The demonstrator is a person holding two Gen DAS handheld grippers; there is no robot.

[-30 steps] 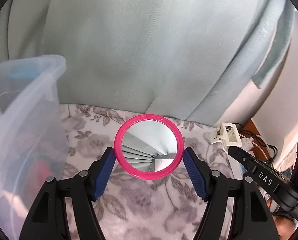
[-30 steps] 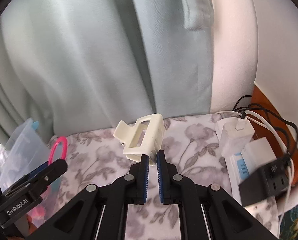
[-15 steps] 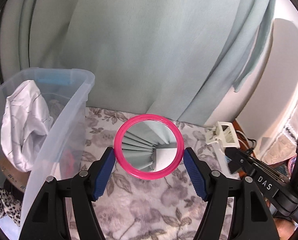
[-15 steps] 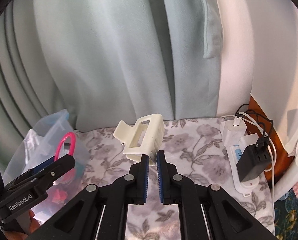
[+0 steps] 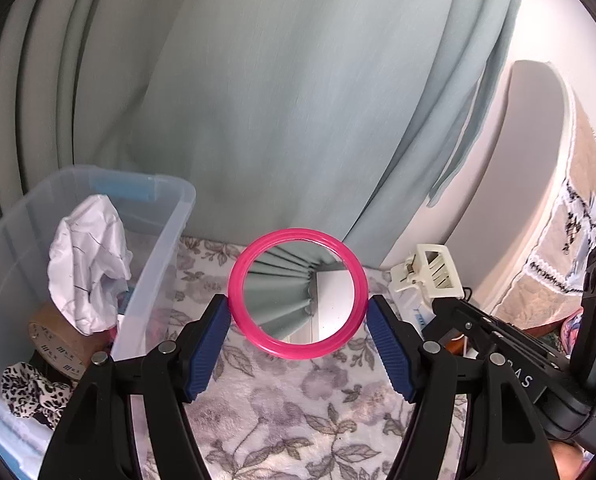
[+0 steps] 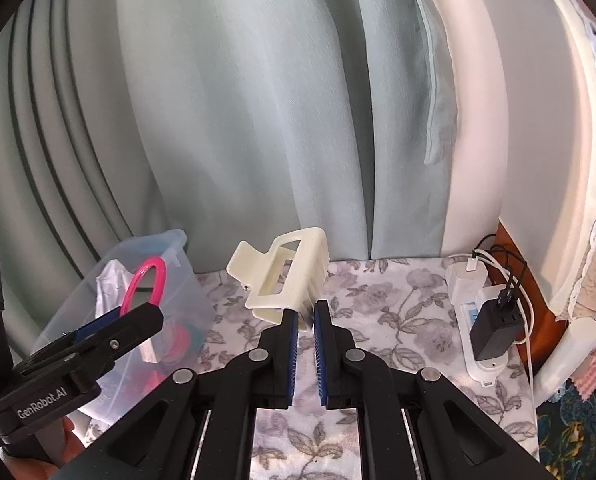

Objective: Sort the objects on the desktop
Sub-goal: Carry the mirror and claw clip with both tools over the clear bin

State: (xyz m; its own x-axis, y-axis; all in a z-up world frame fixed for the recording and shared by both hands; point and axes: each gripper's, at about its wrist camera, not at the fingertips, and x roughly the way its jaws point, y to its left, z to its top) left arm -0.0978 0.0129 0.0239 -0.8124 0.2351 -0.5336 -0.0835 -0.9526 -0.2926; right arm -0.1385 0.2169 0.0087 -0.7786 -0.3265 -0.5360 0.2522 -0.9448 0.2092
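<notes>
My left gripper [image 5: 298, 314] is shut on a round pink-rimmed mirror [image 5: 298, 294], held upright in the air above the floral cloth, just right of a clear plastic bin [image 5: 165, 248]. In the right wrist view the mirror [image 6: 145, 284] is edge-on over the bin [image 6: 177, 304]. My right gripper [image 6: 306, 312] is shut on a cream hair claw clip [image 6: 285, 276], held above the cloth. The clip [image 5: 426, 276] also shows at the right in the left wrist view.
The bin holds crumpled white paper [image 5: 89, 252], a brown tape roll [image 5: 57, 340] and a leopard scrunchie [image 5: 33, 392]. A white power strip with chargers and cables [image 6: 486, 320] lies at the right edge. A pale green curtain [image 6: 237, 120] hangs behind the table.
Both grippers have risen and pulled back with their objects still held. The bin's inside has come into view to the left of the mirror.
</notes>
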